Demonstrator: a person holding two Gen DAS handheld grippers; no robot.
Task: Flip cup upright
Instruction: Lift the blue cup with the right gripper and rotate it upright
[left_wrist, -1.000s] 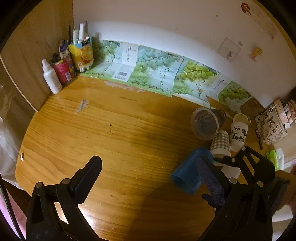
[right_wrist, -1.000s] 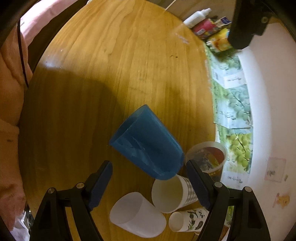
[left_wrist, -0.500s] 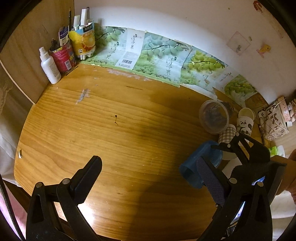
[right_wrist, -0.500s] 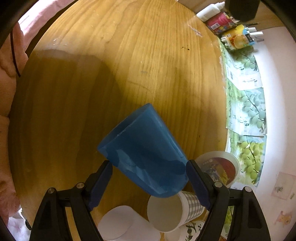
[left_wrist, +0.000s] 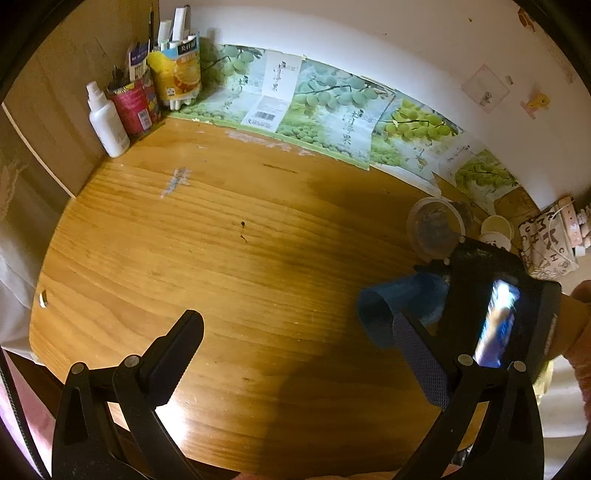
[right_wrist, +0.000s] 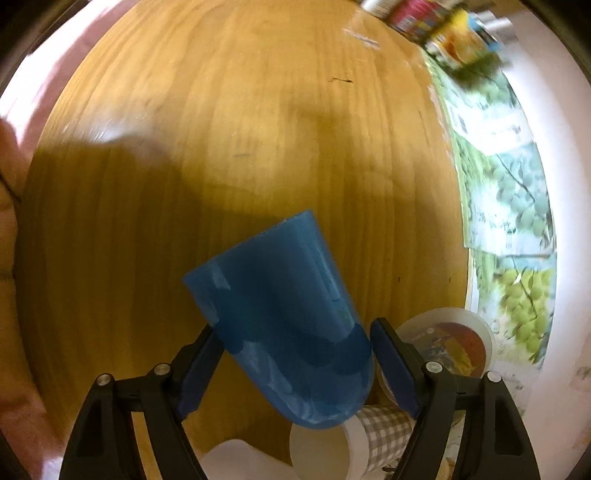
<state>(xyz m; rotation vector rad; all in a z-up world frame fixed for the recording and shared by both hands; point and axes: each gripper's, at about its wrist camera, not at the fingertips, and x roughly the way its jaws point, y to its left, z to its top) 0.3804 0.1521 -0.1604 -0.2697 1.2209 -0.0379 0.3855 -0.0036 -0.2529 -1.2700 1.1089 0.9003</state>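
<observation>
The blue cup (right_wrist: 284, 317) sits low in the middle of the right wrist view, tilted, with its closed bottom near the camera and its open end pointing up and to the left. The right gripper (right_wrist: 295, 363) has one pad on each side of the cup's lower part and pinches it there. In the left wrist view the blue cup (left_wrist: 399, 306) shows at the right, with its open mouth facing left, partly hidden behind the black body of the right gripper. The left gripper (left_wrist: 295, 354) is spread wide with nothing between its fingers, at the bottom of that view above the wooden desk (left_wrist: 221, 258). Just below the cup in the right wrist view is a checked paper cup (right_wrist: 354, 439) lying on its side, and a clear tub (right_wrist: 454, 341) sits to the right. At the upper left of the left wrist view stand a white bottle (left_wrist: 107, 122) and a red can (left_wrist: 133, 105).
</observation>
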